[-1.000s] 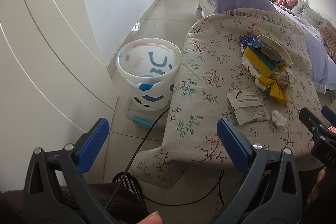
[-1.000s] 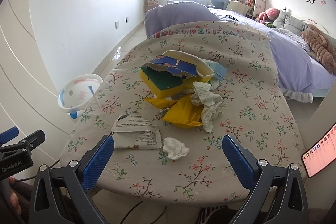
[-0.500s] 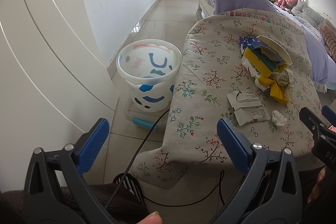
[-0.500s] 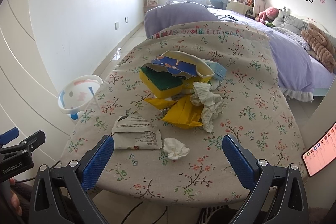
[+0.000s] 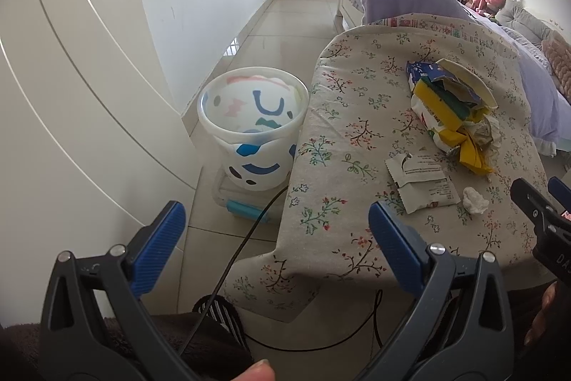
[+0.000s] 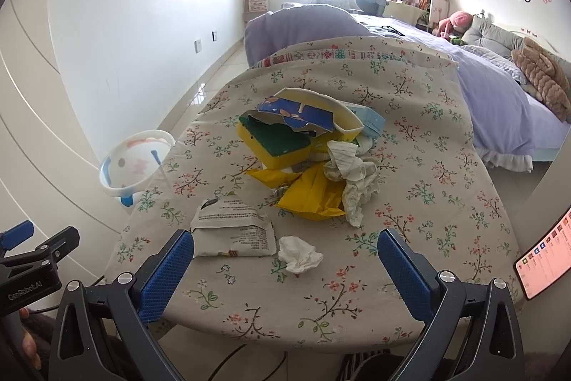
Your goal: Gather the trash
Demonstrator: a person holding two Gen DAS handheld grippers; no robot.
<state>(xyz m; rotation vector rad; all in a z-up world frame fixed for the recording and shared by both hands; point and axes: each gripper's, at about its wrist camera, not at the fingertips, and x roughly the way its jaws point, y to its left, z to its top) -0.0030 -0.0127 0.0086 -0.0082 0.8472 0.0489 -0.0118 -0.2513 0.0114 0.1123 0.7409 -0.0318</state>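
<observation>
Nothing much has moved since the earlier frames: both views are almost unchanged, and no trash has been lifted. On the bench (image 6: 446, 202) the trash lies in a loose heap toward the middle and far side, with a flat wrapper (image 6: 233, 227) and a tissue ball (image 6: 299, 254) at the near edge. The bin (image 5: 253, 131) stands on the floor just left of the bench. The right claw (image 6: 285, 270) is held wide and empty just short of the tissue; the left claw (image 5: 276, 240) is likewise wide and empty over the near left corner. The tissue is judged light, soft and crushable, best pinched across its middle. The wrapper is thin and probably slippery, so its raised torn edge should be taken.
</observation>
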